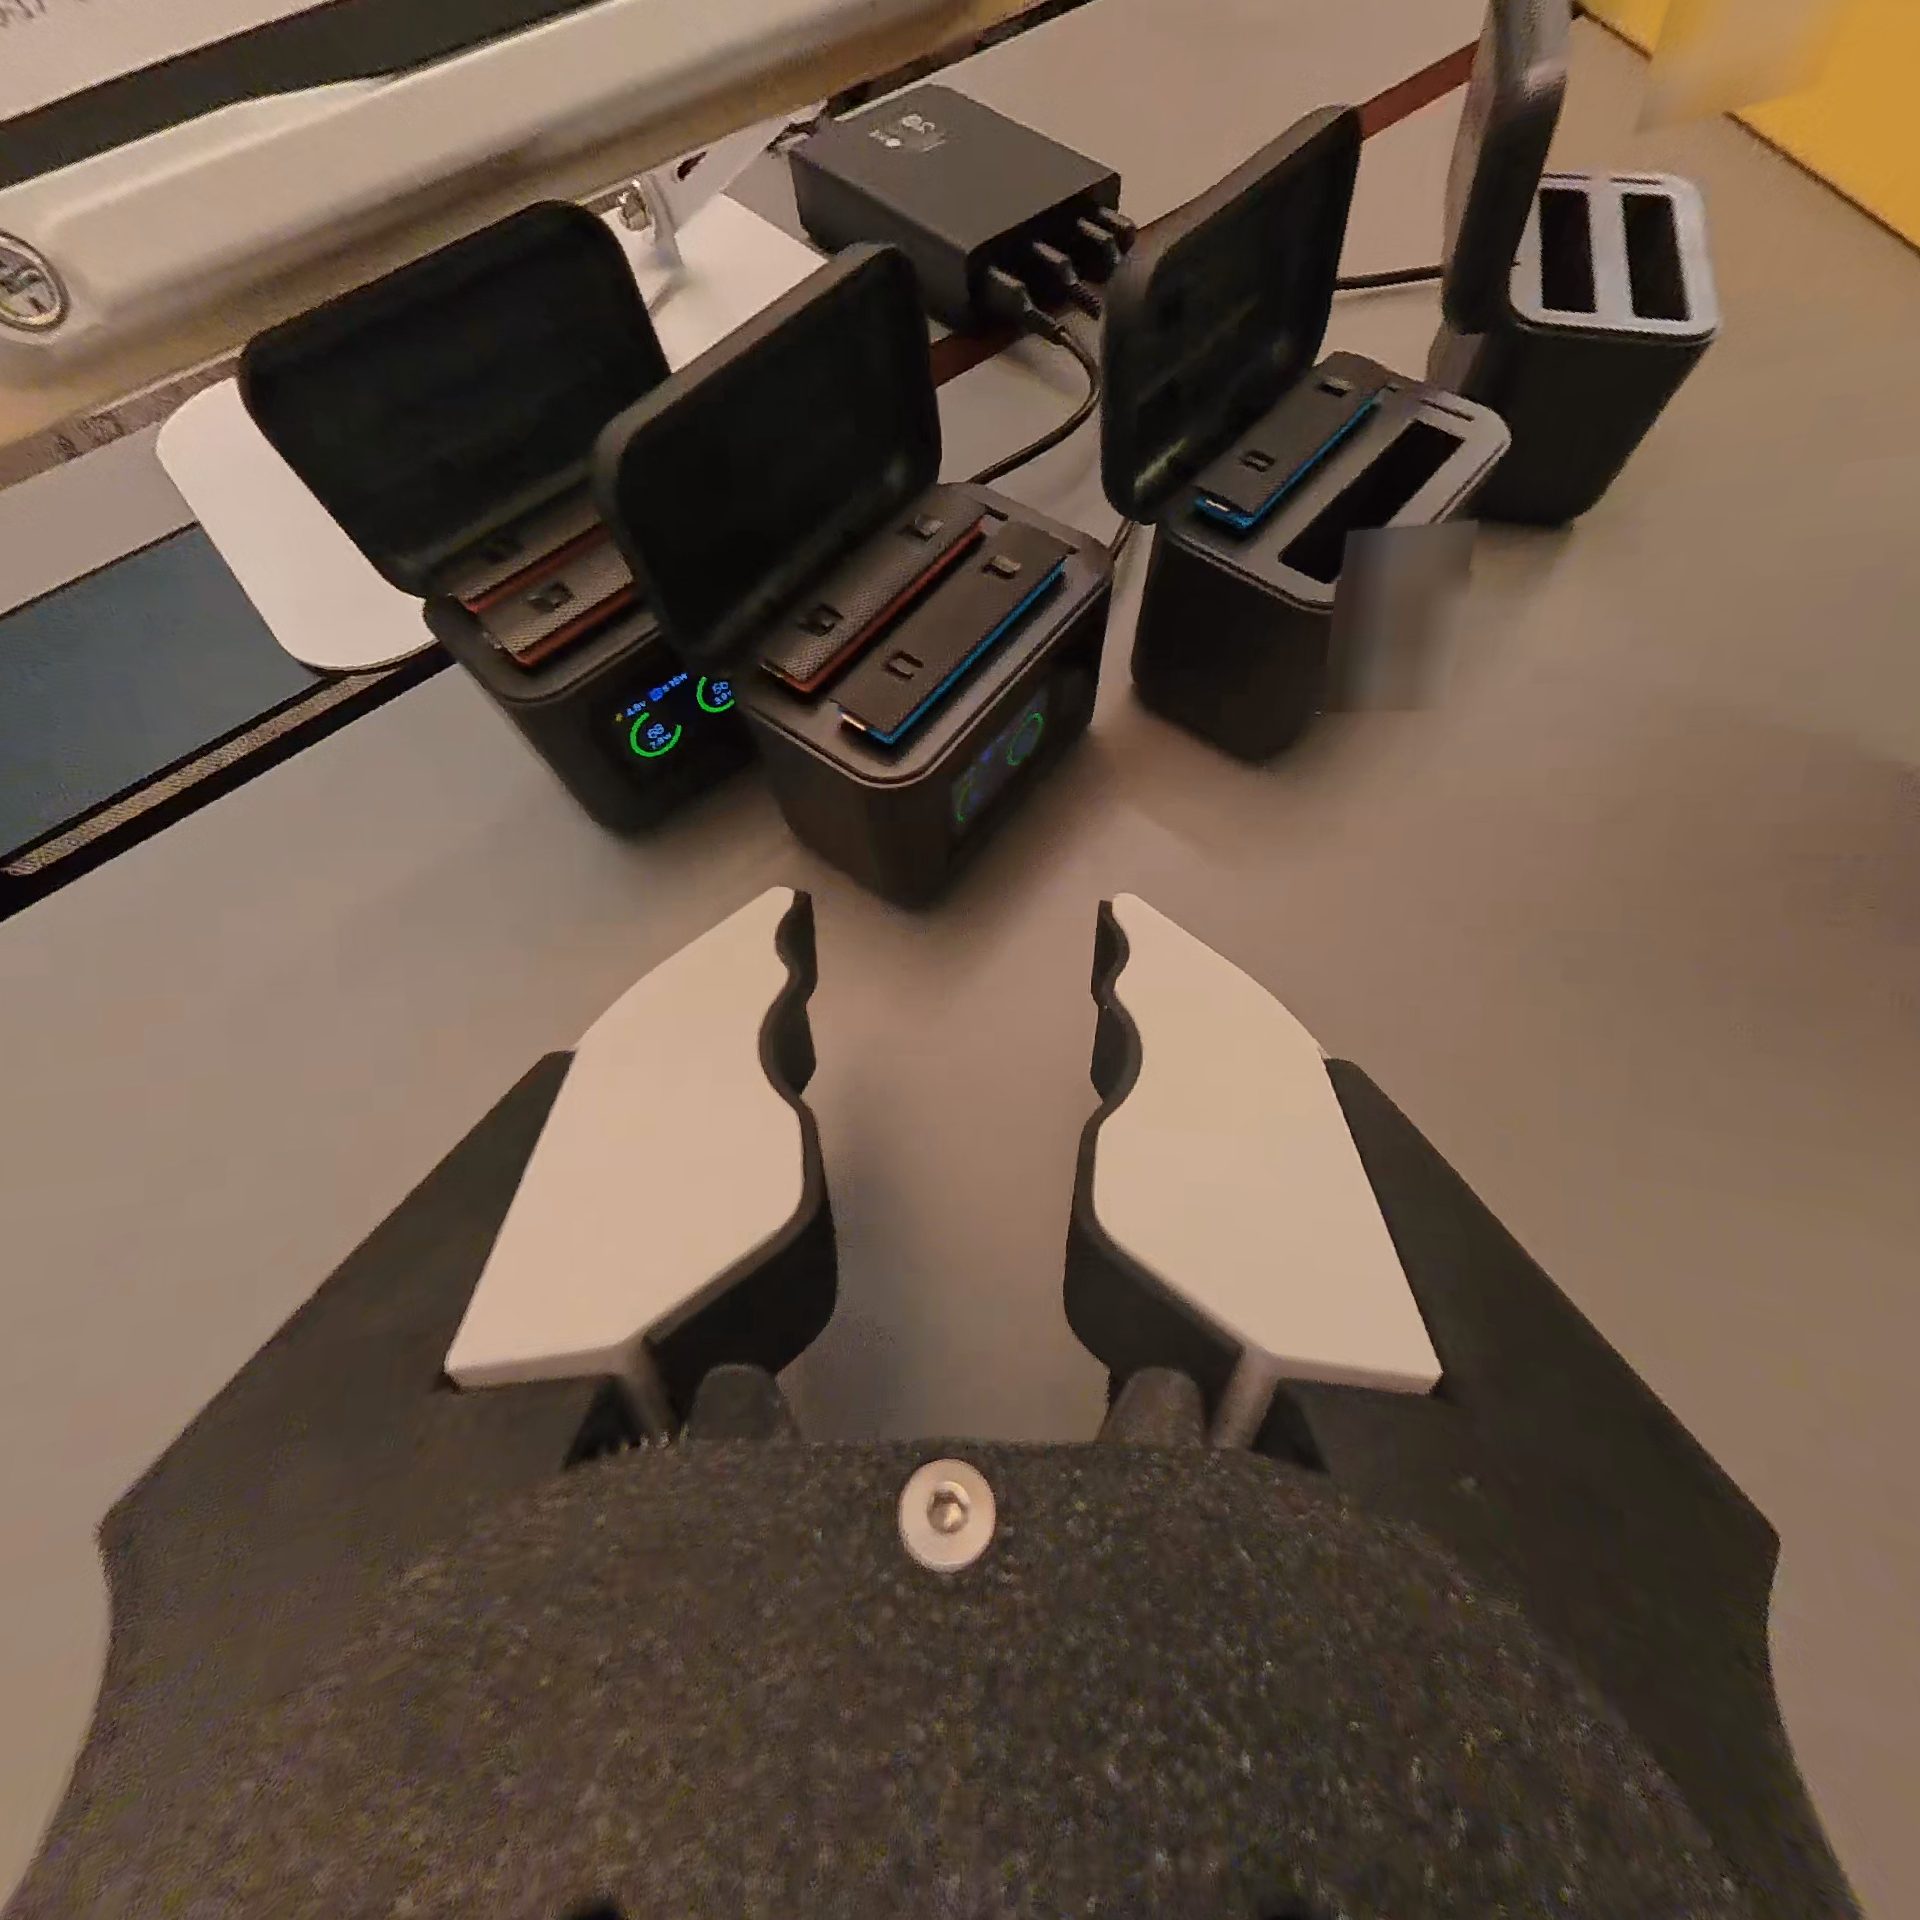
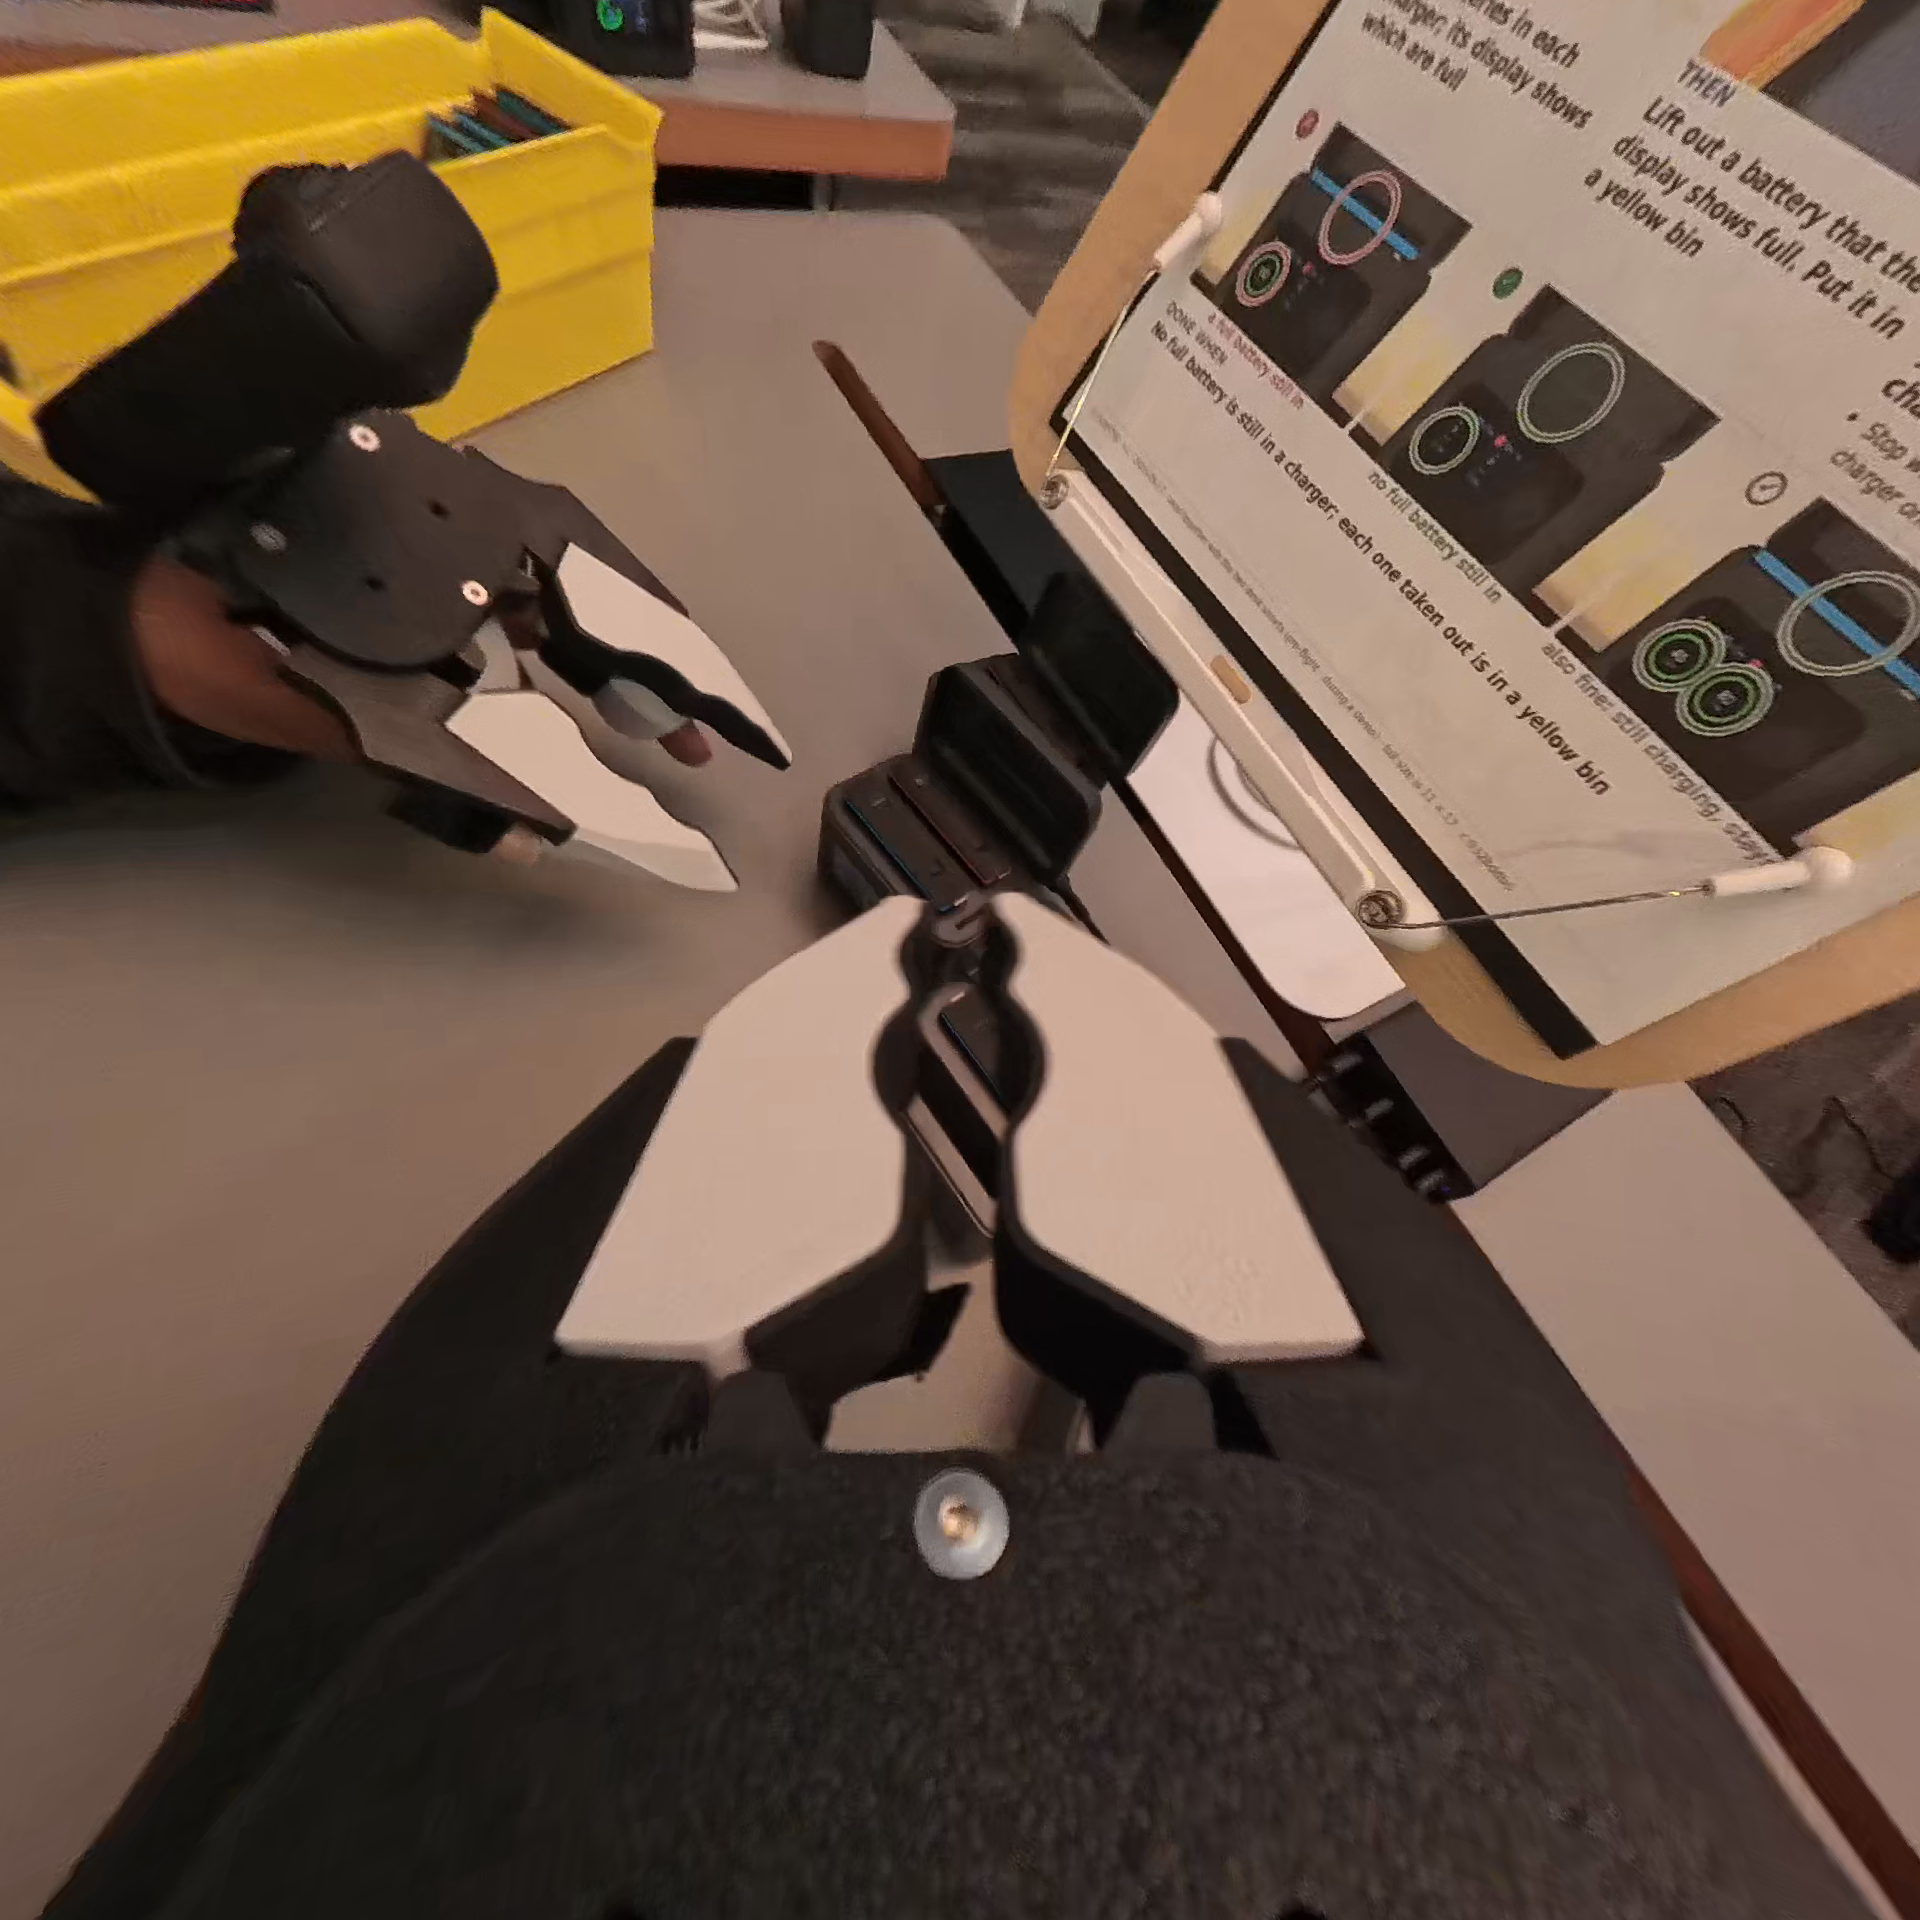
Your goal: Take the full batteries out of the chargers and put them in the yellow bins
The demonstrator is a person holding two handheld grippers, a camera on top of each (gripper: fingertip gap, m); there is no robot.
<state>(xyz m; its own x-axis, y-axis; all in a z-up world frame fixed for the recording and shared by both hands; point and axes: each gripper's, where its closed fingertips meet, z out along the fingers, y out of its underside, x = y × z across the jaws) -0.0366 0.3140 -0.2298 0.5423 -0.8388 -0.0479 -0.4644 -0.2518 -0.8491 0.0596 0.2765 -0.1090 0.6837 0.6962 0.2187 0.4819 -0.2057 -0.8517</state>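
- Landmark: the middle charger (image 1: 914,717), lid up, standing on the grey table (image 1: 1455,935) with one charger on each side of it and a fourth farther off.
- Task's things: two batteries sit in the middle charger, a blue-edged battery (image 1: 951,665) in the nearer slot and a red-edged battery (image 1: 868,613) behind it. The charger to its left holds red-edged ones; the charger to its right holds one blue-edged battery beside an empty slot.
- Handling, as judged: each battery is a small, stiff, light slab with smooth sides, likely to slip if pinched askew. Only the top strip stands proud of the slot, so hold must be taken there, across the thin faces, and the pull kept straight up.
- Left claw (image 1: 951,914): jaws well apart, nothing between them, held low over the table just in front of the middle charger and pointing at it.
- Right claw (image 2: 951,920): jaws nearly together, tips over the chargers. A dark, blue-edged slab (image 2: 961,1101) shows in the gap, probably a battery in its grip, though the view is too blurred to settle that.
- In the right wrist view the person's hand (image 2: 197,665) carries the left claw roughly level, tips toward the chargers.
- Yellow bin (image 2: 561,239): well behind the left claw, away from the chargers, with batteries already in it.
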